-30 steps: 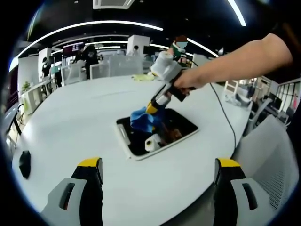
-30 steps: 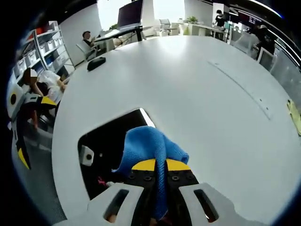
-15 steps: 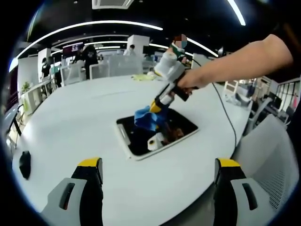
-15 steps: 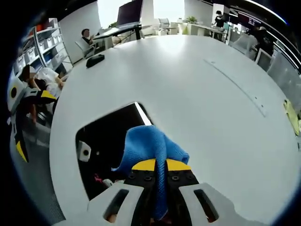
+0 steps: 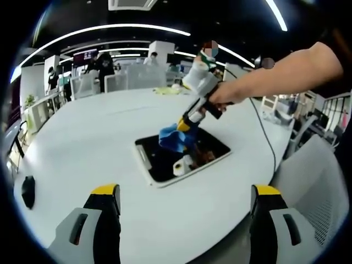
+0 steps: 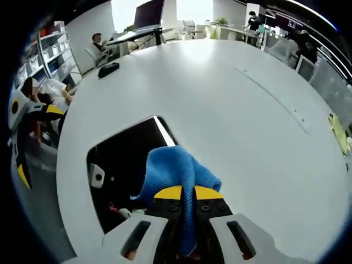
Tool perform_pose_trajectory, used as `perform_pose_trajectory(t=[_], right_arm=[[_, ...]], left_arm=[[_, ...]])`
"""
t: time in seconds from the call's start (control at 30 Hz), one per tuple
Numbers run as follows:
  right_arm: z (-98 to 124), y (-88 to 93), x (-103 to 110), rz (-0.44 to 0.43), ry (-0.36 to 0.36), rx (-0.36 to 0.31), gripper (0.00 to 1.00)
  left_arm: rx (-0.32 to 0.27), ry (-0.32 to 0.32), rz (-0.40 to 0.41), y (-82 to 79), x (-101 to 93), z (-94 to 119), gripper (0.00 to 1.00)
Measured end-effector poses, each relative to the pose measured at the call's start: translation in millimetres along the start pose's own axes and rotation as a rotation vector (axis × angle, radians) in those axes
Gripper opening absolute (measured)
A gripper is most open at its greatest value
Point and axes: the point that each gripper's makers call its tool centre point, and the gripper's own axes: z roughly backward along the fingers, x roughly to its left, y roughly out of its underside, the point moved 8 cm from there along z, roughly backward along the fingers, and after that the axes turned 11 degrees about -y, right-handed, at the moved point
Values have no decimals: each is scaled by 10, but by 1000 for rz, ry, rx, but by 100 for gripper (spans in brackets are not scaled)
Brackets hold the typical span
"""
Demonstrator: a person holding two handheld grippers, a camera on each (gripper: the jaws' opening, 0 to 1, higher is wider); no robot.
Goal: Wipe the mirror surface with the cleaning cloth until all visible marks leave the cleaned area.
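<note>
Mirror (image 5: 181,157) lies flat, mid white table (image 5: 82,143). Blue cleaning cloth (image 6: 176,170) sits over its far half, pinched in the right gripper (image 6: 186,193), jaws closed on it. Left gripper (image 5: 184,192) hangs back, jaws wide, empty. Risk: an unbraced mirror may slide under wiping pressure.

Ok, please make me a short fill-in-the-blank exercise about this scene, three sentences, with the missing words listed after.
1. The right gripper holds a cloth whose colour is ____.
2. The mirror lies flat on a round table whose colour is ____.
3. The left gripper has its jaws ____, with nothing between them.

Missing words: blue; white; open
</note>
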Motion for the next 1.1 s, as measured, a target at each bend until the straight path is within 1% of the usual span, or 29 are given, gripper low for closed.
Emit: perform_pose_trajectory(t=[0.53,0.7,1.1], right_arm=[[6,29,39,-9,19,-12,1],[15,61,66,-32,22,-31,1],[28,121,167,-39,32,-45,1]], left_arm=[[5,2,-8,6,-6,0,99],[5,2,-8,5,-8,1,99],[2,3,-9,2,-12,2,99]])
